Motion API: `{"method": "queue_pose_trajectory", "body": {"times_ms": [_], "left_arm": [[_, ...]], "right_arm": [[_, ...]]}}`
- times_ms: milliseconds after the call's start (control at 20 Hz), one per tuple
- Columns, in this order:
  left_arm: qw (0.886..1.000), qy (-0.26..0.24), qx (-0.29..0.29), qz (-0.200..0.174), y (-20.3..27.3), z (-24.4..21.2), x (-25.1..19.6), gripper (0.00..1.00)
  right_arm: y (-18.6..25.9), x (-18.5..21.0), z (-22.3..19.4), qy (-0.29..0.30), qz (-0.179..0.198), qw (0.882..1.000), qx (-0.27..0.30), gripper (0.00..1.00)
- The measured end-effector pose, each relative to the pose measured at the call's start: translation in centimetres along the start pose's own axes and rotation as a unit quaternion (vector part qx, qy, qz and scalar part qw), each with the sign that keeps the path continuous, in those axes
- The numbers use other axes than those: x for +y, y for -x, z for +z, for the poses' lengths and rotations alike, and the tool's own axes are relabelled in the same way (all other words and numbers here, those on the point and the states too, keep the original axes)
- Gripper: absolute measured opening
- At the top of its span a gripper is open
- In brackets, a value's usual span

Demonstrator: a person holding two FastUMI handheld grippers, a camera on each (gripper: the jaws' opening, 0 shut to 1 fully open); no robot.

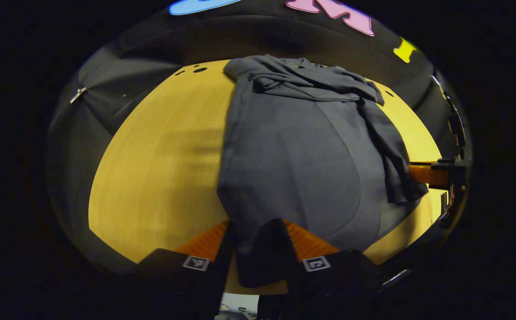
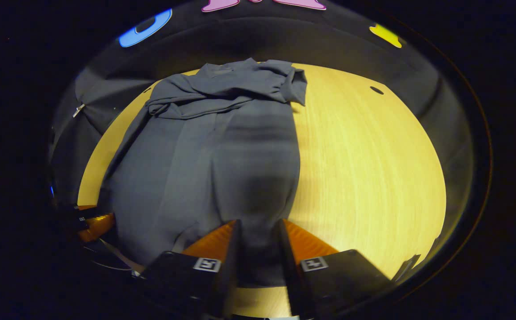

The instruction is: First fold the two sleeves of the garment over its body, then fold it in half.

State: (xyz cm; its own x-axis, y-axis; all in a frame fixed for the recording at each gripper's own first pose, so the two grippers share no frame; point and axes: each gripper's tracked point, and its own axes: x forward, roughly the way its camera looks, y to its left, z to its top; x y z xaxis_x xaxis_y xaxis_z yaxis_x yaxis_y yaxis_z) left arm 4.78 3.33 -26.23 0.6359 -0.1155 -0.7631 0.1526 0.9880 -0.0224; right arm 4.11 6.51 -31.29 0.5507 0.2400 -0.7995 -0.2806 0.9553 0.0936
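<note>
Nearest me, my left gripper (image 1: 258, 249) pinches the near hem of the dark grey, soft cloth garment (image 1: 293, 160), and my right gripper (image 2: 258, 249) is closed on the hem's other corner. The garment lies flat on the yellow wooden table (image 1: 160, 169), sleeves bunched across its far end. I judge it light, limp and prone to sagging, so both hem corners are the right holds for the half-fold.
</note>
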Motion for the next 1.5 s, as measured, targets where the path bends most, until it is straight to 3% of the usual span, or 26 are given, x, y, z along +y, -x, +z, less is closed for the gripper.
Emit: {"method": "queue_pose_trajectory", "body": {"times_ms": [50, 100, 250, 400, 550, 900, 1200, 1350, 1500], "left_arm": [[1.0, -0.005, -0.001, -0.004, 0.0, 0.1, -0.2, 0.46], [1.0, -0.009, -0.005, -0.01, -0.1, 0.2, -0.4, 0.32], [1.0, -0.009, -0.01, -0.024, -0.3, 0.5, -0.8, 0.06], [0.998, 0.013, 0.004, -0.054, 0.3, 1.0, -1.5, 0.06], [0.995, 0.049, -0.03, -0.077, 1.0, 2.9, -2.8, 0.06], [0.991, 0.07, -0.066, -0.094, 2.8, 5.6, -2.7, 0.05], [0.984, 0.102, -0.1, -0.104, 4.1, 9.5, -2.3, 0.05], [0.985, 0.1, -0.104, -0.097, 3.8, 10.5, -2.1, 0.06], [0.986, 0.096, -0.105, -0.091, 3.8, 10.3, -2.0, 0.05]], "right_arm": [[-0.2, 0.5, 0.0, 0.003, 0.005, 1.0, 0.001, 0.36], [0.0, 0.8, 0.1, 0.003, 0.008, 1.0, 0.001, 0.25], [-0.2, 1.1, 0.0, -0.018, 0.019, 1.0, 0.013, 0.06], [0.9, 0.5, 1.1, -0.053, 0.03, 0.998, 0.016, 0.06], [2.3, 0.9, 2.2, -0.038, 0.03, 0.999, -0.009, 0.06], [3.4, 1.9, 4.2, -0.041, 0.048, 0.998, -0.029, 0.06], [4.1, 2.3, 9.6, -0.02, 0.058, 0.995, -0.079, 0.05], [3.5, 0.9, 10.1, -0.018, 0.043, 0.996, -0.07, 0.06], [3.6, -1.5, 6.4, -0.011, -0.003, 1.0, -0.027, 0.06]]}}
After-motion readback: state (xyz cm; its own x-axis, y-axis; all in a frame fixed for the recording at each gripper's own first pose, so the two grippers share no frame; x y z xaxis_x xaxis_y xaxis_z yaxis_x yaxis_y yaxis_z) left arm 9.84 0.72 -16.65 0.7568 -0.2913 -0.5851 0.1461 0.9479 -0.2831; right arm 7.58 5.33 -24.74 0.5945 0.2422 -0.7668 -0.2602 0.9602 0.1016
